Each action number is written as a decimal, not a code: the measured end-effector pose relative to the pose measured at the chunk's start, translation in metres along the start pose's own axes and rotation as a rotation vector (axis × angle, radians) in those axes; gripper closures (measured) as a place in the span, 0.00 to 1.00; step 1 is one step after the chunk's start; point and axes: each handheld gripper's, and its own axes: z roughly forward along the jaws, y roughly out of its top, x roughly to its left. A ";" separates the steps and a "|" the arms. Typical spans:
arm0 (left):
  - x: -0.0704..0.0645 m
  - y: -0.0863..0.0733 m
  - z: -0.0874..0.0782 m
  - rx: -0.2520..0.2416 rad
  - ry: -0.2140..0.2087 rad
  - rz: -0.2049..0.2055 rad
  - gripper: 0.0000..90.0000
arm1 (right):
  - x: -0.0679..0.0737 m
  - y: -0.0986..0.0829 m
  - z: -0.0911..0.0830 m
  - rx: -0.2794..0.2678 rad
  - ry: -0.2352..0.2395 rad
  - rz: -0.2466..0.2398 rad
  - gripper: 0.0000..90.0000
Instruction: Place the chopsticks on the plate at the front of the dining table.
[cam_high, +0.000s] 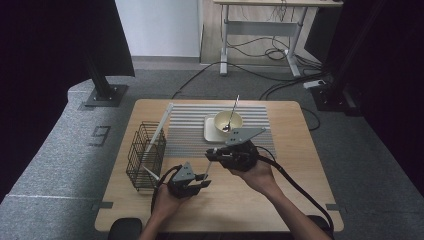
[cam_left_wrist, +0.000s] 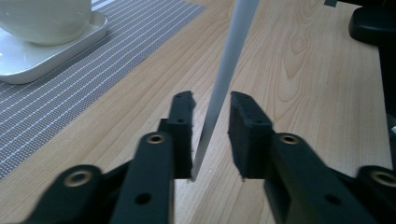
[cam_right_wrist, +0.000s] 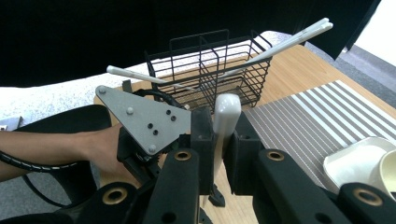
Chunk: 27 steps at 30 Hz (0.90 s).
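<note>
Table (cam_high: 300, 165) in the high view carries one wire basket (cam_high: 145, 155) with two white chopsticks (cam_high: 159, 127) leaning in it, one striped mat (cam_high: 190, 125), one plate (cam_high: 210, 131) and one bowl (cam_high: 227, 120) holding one spoon (cam_high: 231, 116). Left gripper (cam_high: 204, 184) and right gripper (cam_high: 210, 155) meet at a third chopstick (cam_high: 206, 171).

Left gripper view: jaws spread, the chopstick (cam_left_wrist: 224, 79) standing between them, its tip on the wood.

Right gripper view: jaws pinch the chopstick's (cam_right_wrist: 226, 116) rounded end.

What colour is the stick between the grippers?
White; the stick shows best in the left gripper view.
</note>
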 end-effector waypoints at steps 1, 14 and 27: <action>0.000 0.000 0.000 -0.005 0.001 0.001 0.86 | 0.000 0.000 0.000 0.000 0.001 -0.001 0.92; -0.005 0.003 -0.003 0.008 -0.001 0.026 0.95 | -0.004 0.003 -0.003 -0.047 -0.073 0.019 0.62; -0.005 0.003 -0.003 0.013 0.002 0.035 0.95 | -0.013 -0.003 0.010 -0.020 -0.229 0.013 0.36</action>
